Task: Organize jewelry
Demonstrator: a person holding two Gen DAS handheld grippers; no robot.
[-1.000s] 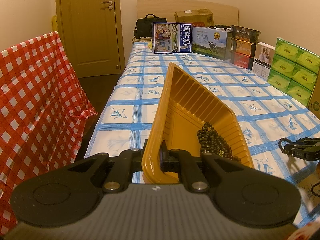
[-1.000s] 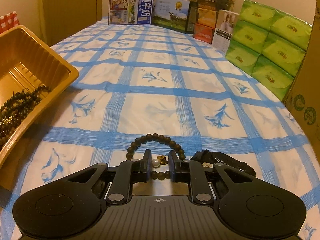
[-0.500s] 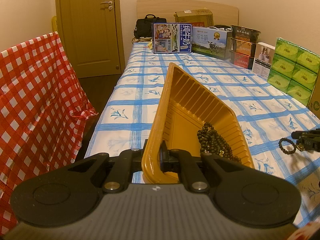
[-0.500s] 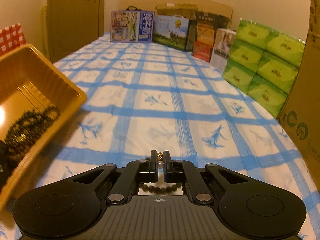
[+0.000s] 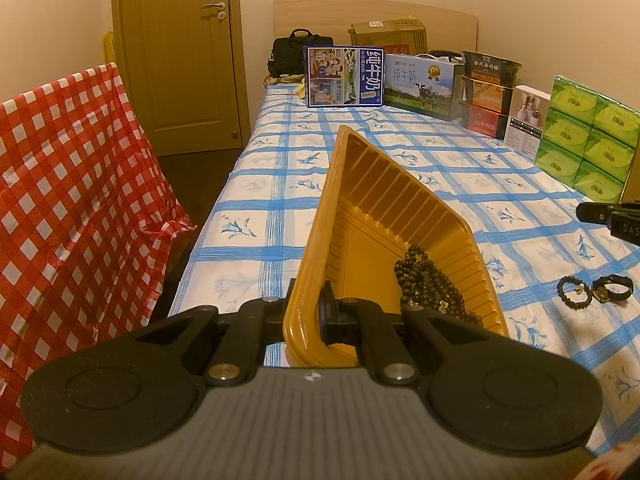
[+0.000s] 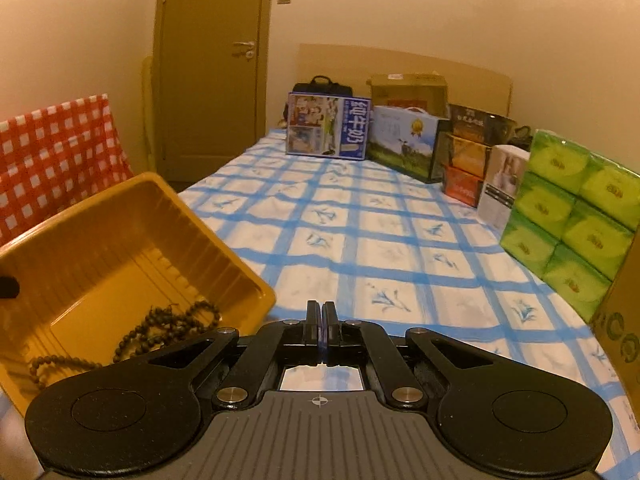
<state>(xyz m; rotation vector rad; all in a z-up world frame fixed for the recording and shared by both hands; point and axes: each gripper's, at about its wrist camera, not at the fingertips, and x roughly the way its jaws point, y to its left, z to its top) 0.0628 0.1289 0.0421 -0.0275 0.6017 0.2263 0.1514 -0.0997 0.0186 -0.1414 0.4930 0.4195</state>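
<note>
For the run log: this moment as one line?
left gripper: shut on tilted yellow plastic tray | right gripper: jaws just closed, empty | dark bead bracelet: on tablecloth beside black watch

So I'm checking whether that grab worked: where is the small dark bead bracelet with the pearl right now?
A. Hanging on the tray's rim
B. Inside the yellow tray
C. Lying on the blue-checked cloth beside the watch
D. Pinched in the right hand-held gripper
C: the left wrist view shows the bracelet flat on the cloth next to the watch, while the right hand-held gripper is shut with nothing between its fingers.
</note>
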